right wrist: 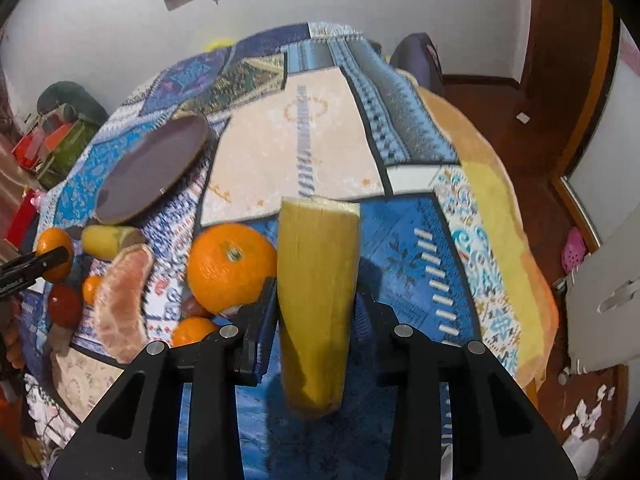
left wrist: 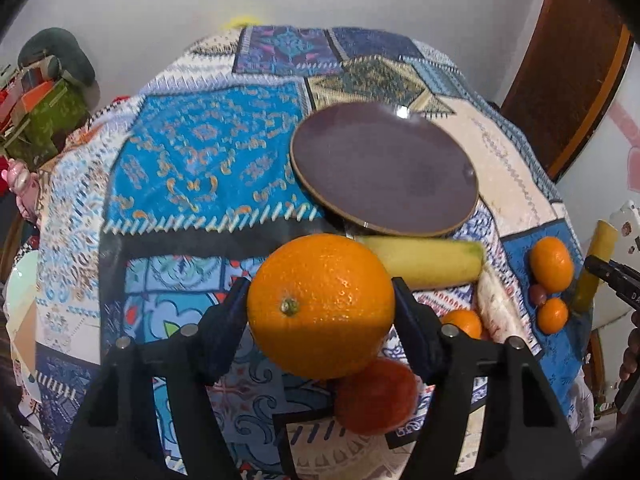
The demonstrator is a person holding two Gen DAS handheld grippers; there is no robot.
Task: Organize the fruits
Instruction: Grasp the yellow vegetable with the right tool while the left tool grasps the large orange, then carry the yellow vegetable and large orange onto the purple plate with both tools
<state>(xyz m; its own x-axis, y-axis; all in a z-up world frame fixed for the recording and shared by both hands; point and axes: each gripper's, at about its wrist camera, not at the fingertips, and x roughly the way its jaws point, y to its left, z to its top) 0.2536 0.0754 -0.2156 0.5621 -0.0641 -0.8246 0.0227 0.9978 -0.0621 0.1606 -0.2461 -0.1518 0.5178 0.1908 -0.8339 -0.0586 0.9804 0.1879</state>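
Note:
My left gripper is shut on a large orange and holds it above the patchwork cloth, just short of the dark purple plate. My right gripper is shut on a yellow cut stalk piece, held upright. Loose fruit lies on the cloth: another yellow piece, a red tomato, small mandarins, a big mandarin and a peeled pomelo segment. The plate also shows in the right wrist view, with nothing on it.
The patchwork cloth covers a round table. Boxes and a green bag stand off its left edge. A wooden door and floor with paper scraps are to the right.

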